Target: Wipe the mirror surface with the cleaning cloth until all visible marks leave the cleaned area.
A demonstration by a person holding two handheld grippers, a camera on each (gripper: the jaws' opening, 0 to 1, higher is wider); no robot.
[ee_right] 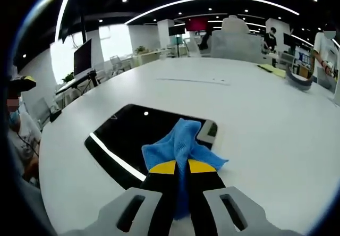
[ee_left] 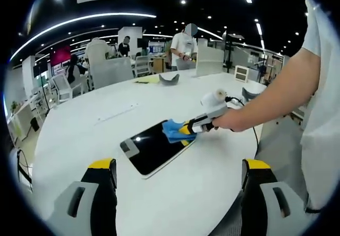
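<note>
Hand-held gripper (ee_right: 182,168) pinches cloth (ee_right: 178,144) — on mirror (ee_right: 127,135).

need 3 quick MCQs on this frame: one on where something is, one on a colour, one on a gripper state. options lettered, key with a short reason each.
1. Where does the cleaning cloth lie?
A. on the mirror, near one end
B. on the bare table beside the mirror
C. hanging off the table edge

2. What colour is the cloth?
A. white
B. blue
C. red

3. How do the jaws of the right gripper stand?
A. wide open, holding nothing
B. shut on the cloth
C. shut on a pen

Key:
1 A: in the right gripper view the cloth rests on the dark mirror, by its grey end tab.
2 B: it shows blue in both views, also at.
3 B: the yellow-tipped jaws are closed with blue cloth pinched between them; the left gripper view shows the same gripper pressing the cloth to the mirror on the white table.
</note>
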